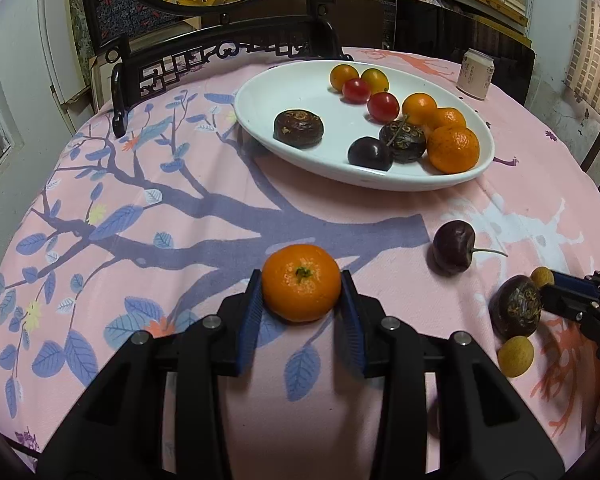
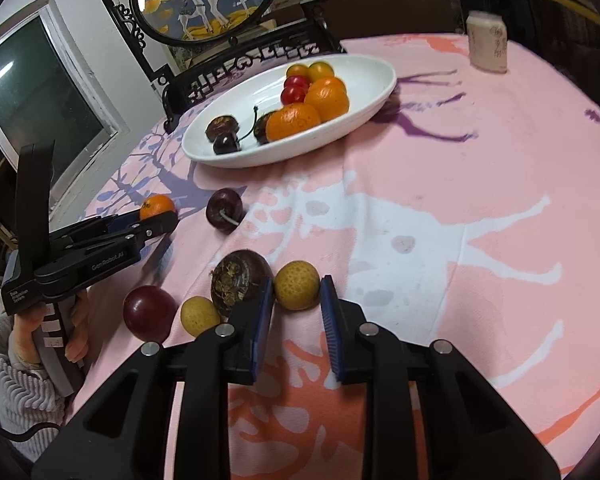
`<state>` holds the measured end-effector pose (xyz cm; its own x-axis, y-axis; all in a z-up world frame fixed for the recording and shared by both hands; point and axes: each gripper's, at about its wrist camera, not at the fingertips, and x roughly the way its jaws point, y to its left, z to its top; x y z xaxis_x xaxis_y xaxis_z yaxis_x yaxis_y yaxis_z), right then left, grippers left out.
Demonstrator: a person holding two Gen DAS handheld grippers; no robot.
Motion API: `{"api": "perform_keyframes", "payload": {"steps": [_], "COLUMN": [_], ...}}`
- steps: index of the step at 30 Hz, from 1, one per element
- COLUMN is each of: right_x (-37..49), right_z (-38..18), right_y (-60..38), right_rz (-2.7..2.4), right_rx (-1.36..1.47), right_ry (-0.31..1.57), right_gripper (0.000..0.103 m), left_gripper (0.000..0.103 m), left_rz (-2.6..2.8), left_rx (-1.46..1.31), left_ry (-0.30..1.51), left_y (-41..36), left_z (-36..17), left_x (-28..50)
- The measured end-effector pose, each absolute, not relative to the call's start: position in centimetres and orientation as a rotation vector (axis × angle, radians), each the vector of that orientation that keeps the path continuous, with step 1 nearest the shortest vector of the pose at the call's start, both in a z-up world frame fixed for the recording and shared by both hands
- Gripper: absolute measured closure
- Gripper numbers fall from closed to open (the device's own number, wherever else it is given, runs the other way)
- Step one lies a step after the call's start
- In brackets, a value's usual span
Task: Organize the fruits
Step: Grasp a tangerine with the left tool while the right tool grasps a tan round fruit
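You are mid-pickup on both sides, gathering loose fruit for the white plate [image 1: 260, 128].

Your left gripper [image 1: 302, 294] straddles a tangerine [image 1: 301, 289] on the pink tablecloth [image 1: 204, 216], well short of the plate. Both blue pads look to touch its sides, so I judge it lightly pinched, not yet lifted. It is bright orange, dimpled, its green stem scar facing up. Next, firm the grip, lift, and carry it to the plate's bare near-left part.

Your right gripper [image 2: 298, 308] is spread around a small yellow fruit [image 2: 297, 285], farther from the plate than the dark cherry [image 2: 225, 210]. One pad touches; a gap shows at the other. Close gently: the brown chestnut-like bulb [image 2: 240, 278] sits just beside it.
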<state>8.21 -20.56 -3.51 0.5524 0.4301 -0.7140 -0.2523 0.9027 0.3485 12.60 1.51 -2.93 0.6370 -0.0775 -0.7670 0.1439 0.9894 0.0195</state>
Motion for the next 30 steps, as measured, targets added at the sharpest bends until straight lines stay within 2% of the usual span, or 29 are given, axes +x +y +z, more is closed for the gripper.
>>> {"api": "perform_keyframes", "payload": {"steps": [16,23,30], "right_x": [7.5,8.6,14.6], "right_z": [-2.4,2.0,5.8], "right_y": [-21.0,-23.1,-21.5], "right_rz": [0.354,0.327,0.333], "right_rx": [0.190,0.246,0.230], "right_ry": [0.820,0.699,0.669], "right_gripper": [0.080,0.080,0.080], "left_gripper": [0.066,0.066,0.066], "left_rz": [-0.129,-0.135,-0.129], "left_rx": [0.076,0.059,0.023], "left_ry": [0.840,0.763,0.731], "left_y": [1.5,1.4,0.1], "left_z": [-2.3,1.6,4.4], "left_x": [12.0,13.0,18.6]}}
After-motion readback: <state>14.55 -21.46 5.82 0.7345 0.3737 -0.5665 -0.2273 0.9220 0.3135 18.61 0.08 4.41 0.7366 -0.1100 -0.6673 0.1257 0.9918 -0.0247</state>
